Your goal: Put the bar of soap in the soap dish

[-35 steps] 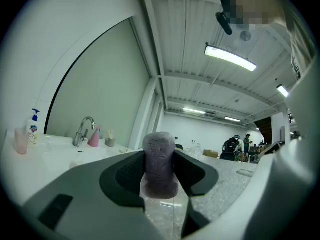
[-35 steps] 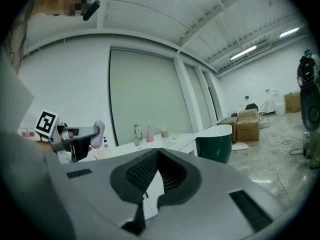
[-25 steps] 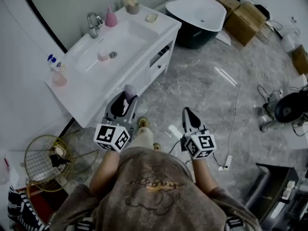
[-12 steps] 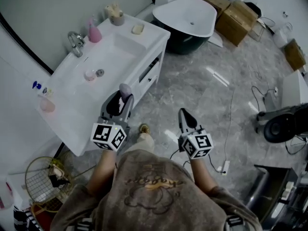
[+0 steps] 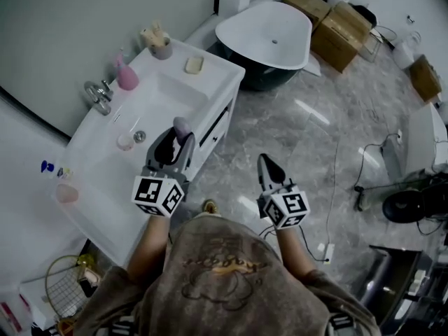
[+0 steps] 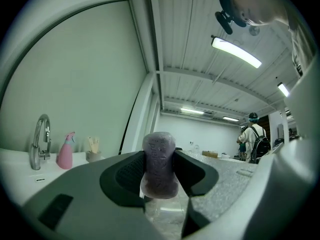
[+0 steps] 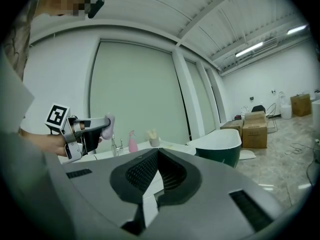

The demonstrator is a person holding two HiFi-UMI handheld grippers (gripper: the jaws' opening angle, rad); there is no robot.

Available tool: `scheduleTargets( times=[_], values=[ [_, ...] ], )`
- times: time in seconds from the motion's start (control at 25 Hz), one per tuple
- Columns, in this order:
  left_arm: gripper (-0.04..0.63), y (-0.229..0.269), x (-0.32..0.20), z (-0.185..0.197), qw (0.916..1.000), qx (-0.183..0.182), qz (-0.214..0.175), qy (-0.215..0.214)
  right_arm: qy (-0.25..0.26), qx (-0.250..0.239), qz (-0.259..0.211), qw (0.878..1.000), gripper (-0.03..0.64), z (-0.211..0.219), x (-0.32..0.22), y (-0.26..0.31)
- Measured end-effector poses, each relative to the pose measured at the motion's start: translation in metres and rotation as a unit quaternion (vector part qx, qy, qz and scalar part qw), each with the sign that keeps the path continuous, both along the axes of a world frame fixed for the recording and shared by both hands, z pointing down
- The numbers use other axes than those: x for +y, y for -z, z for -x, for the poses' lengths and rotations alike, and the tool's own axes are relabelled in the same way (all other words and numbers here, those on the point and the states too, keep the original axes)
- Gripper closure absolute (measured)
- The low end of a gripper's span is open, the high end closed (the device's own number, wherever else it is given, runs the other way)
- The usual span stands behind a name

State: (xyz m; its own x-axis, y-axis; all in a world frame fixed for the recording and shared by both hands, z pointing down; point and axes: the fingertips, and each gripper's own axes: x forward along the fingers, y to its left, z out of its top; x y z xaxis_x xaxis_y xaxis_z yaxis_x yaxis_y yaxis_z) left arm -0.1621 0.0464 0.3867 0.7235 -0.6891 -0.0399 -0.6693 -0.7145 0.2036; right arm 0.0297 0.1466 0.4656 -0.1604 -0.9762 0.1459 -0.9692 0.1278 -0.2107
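Note:
A purple bar of soap (image 6: 159, 165) stands upright between the jaws of my left gripper (image 6: 159, 180), which is shut on it. In the head view the left gripper (image 5: 180, 135) holds the soap (image 5: 182, 125) above the front edge of the white vanity (image 5: 98, 201). A small beige soap dish (image 5: 194, 64) sits on the vanity's far right corner, well beyond the soap. My right gripper (image 5: 265, 166) hangs over the floor to the right, jaws closed on nothing. The right gripper view shows the right gripper (image 7: 157, 158) shut, and the left gripper (image 7: 82, 132) with the soap (image 7: 108, 126).
The vanity carries a chrome faucet (image 5: 99, 95), a pink spray bottle (image 5: 127, 76), a cup of brushes (image 5: 159, 45), and a small pink cup (image 5: 125, 142) in the basin. A white bathtub (image 5: 269, 33) and cardboard boxes (image 5: 346, 26) stand behind. Cables (image 5: 336, 187) cross the marble floor.
The view has shifted toward the vanity. My left gripper with the soap now hangs over the vanity's front edge instead of beside it. The right gripper keeps its place relative to me.

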Motion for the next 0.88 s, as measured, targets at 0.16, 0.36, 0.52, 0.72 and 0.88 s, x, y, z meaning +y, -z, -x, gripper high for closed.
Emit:
scheduleTargets(
  times=[0.16, 0.36, 0.52, 0.72, 0.88],
  values=[
    [0.413, 0.0, -0.04, -0.013, 1.0, -0.001, 0.002, -0.007, -0.01, -0.01, -0.013, 1.0, 0.615, -0.011, -0.035, 0.006],
    [0.413, -0.001, -0.079, -0.026, 0.9999, 0.0, 0.003, -0.012, -0.024, -0.014, -0.008, 1.0, 0.615, -0.025, -0.068, 0.007],
    [0.413, -0.003, -0.107, -0.037, 0.9999, -0.001, 0.007, -0.012, -0.026, -0.017, -0.007, 0.999, 0.615, -0.037, -0.095, 0.004],
    [0.413, -0.007, -0.142, -0.056, 0.9999, -0.002, 0.01, -0.005, -0.019, -0.02, -0.011, 1.0, 0.615, -0.058, -0.135, 0.001],
    [0.413, -0.009, -0.172, -0.078, 0.9999, -0.005, 0.015, 0.006, -0.004, -0.015, -0.007, 1.0, 0.615, -0.082, -0.17, -0.004]
  ],
)
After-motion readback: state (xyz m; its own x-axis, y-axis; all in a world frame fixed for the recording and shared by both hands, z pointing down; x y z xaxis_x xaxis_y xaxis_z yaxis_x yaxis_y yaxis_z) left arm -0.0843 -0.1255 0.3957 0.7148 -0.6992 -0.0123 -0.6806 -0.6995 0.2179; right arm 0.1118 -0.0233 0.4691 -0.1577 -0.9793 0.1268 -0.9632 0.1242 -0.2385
